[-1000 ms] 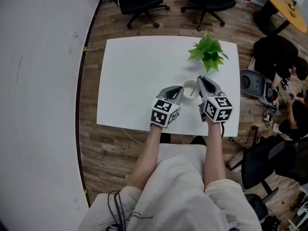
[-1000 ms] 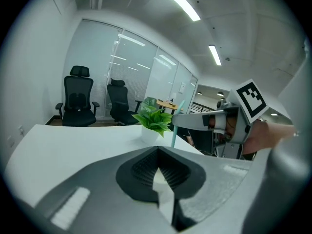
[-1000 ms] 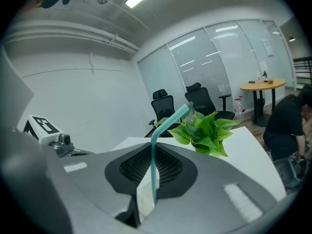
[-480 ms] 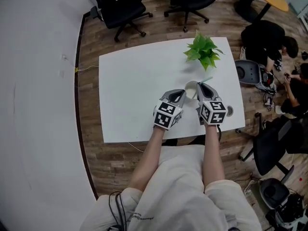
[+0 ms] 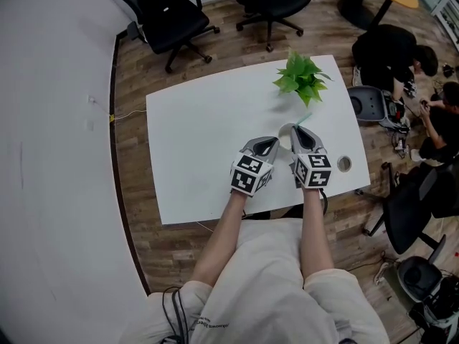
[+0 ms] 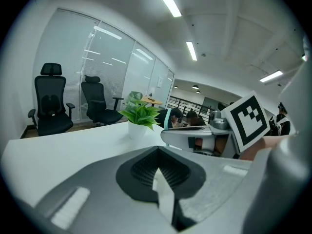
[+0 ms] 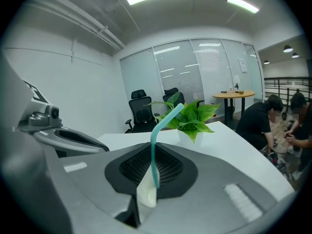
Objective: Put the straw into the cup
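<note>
One straw (image 7: 153, 158) in right tongs (image 5: 300, 130), paper (image 6: 164, 198) in left tongs (image 5: 269, 144).

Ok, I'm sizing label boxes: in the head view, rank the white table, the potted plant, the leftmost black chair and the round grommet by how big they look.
1. white table
2. leftmost black chair, which is farther from the camera, so it looks smaller than it is
3. potted plant
4. round grommet

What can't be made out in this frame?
Cup: head view, mostly hidden between the left tool and right tool; inside unseen.
Straw: right gripper view, lower end lost against a whitish piece in the shut tool.
White strip in left tool: left gripper view, cup wall or paper unclear.
</note>
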The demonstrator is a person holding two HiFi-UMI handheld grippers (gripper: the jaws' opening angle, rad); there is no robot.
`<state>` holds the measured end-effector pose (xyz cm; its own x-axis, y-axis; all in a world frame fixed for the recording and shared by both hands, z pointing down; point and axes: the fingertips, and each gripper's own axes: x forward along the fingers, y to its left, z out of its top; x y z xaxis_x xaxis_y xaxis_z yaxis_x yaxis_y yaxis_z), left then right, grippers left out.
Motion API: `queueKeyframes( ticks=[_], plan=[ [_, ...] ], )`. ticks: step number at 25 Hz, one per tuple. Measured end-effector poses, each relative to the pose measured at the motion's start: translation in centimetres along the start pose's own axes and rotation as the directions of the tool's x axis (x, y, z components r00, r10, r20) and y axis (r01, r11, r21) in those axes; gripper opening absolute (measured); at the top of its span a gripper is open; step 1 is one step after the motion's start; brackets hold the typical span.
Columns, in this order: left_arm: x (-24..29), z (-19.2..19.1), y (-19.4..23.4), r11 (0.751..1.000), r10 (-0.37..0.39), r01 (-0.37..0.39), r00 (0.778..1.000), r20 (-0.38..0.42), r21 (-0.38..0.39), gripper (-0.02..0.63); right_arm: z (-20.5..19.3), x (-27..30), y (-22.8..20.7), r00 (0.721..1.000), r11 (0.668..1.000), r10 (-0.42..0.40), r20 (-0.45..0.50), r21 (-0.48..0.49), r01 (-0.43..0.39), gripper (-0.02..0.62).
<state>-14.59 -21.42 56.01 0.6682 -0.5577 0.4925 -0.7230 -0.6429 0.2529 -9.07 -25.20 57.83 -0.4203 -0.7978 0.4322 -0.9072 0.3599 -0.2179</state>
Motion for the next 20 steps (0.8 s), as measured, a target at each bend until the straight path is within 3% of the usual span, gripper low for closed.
queueKeyframes(
  ticks=[20],
  plan=[
    [0.1,-0.8,0.1,0.999,-0.032,0.032,0.999,-0.015,-0.003,0.0,-4.3,0.6,-0.5,0.99,0.998,-0.055,-0.128,-0.013,0.054,0.081]
  ],
)
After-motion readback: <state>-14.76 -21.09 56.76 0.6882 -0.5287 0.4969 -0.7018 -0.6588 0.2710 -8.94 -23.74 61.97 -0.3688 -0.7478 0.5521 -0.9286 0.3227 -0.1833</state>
